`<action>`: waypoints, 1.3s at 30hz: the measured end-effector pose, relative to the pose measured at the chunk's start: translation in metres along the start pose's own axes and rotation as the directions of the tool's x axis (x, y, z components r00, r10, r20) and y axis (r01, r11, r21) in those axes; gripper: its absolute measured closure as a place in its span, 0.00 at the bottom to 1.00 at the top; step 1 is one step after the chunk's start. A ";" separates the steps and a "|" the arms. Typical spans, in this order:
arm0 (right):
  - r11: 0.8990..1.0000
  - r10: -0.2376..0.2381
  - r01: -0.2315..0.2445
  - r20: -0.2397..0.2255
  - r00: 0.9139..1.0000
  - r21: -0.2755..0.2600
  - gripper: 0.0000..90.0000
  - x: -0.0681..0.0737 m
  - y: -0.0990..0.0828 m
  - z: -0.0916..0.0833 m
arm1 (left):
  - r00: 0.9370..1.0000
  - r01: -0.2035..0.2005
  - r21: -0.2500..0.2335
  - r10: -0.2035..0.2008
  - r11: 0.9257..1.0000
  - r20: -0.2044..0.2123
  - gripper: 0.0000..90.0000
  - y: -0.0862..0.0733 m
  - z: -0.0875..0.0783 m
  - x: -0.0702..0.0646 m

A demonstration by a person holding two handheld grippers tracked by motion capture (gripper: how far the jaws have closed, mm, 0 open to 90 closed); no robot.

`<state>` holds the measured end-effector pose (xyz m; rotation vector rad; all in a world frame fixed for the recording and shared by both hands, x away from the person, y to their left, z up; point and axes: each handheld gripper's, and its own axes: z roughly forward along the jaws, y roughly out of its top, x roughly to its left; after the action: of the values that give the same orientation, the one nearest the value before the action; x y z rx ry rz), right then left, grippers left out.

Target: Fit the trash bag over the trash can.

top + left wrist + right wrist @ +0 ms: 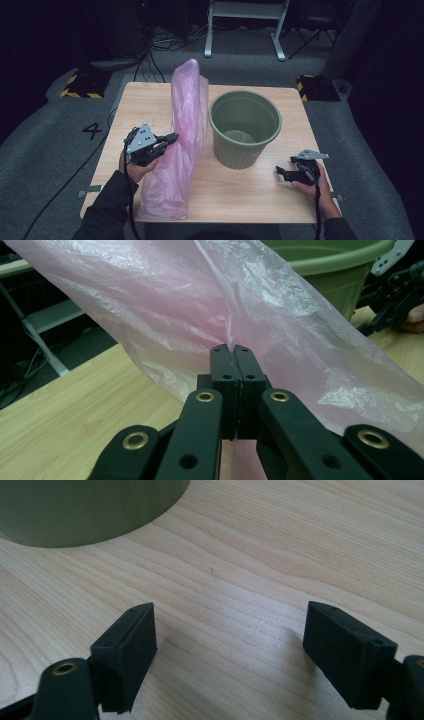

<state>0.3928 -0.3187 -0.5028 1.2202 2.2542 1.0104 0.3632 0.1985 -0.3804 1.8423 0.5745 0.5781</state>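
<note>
Pink plastic bag [182, 140], thin and crinkled, stands as a tall loose column at the left-centre of the wooden table [240, 195], its lower end slumped near the front edge and its top rising above the rim of the green bucket [244, 127] just beside it on the right. Film looks very light, soft and slippery; likely to sag, cling and tear if tugged hard, so a pinch on a gathered fold or the open hem should hold better than a single flat layer.

Left gripper [172, 137], held by the person's left hand, reaches into the bag's side. In the left gripper view its jaws are clamped together on a pleat of film, the left gripper [234, 349] biting only a narrow tuck.

Right gripper [281, 173] rests low near the bucket's base; in the right gripper view the right gripper [230, 640] has jaws spread wide over bare wood, holding nothing.
</note>
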 end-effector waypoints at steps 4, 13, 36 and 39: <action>1.000 -0.001 0.001 0.003 1.000 0.001 0.24 0.000 0.000 0.000 | 1.000 -0.007 -0.011 0.007 1.000 0.007 0.99 0.003 -0.002 -0.001; 1.000 -0.005 0.005 0.000 1.000 0.002 0.24 0.001 0.000 0.001 | 1.000 -0.014 -0.039 0.015 0.999 0.015 1.00 0.013 -0.005 0.001; 0.975 0.026 -0.040 -0.066 0.997 -0.218 0.35 -0.012 0.029 -0.054 | 0.985 -0.105 -0.082 0.115 0.991 0.131 0.99 0.074 0.019 -0.016; 0.943 -0.021 -0.003 -0.068 0.997 -0.334 0.34 -0.005 0.058 -0.090 | 0.983 -0.117 -0.054 0.123 0.992 0.138 1.00 0.076 0.028 -0.018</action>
<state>0.3719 -0.3393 -0.3994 1.0404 2.0258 1.3843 0.3759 0.1436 -0.3195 1.8659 0.3549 0.5311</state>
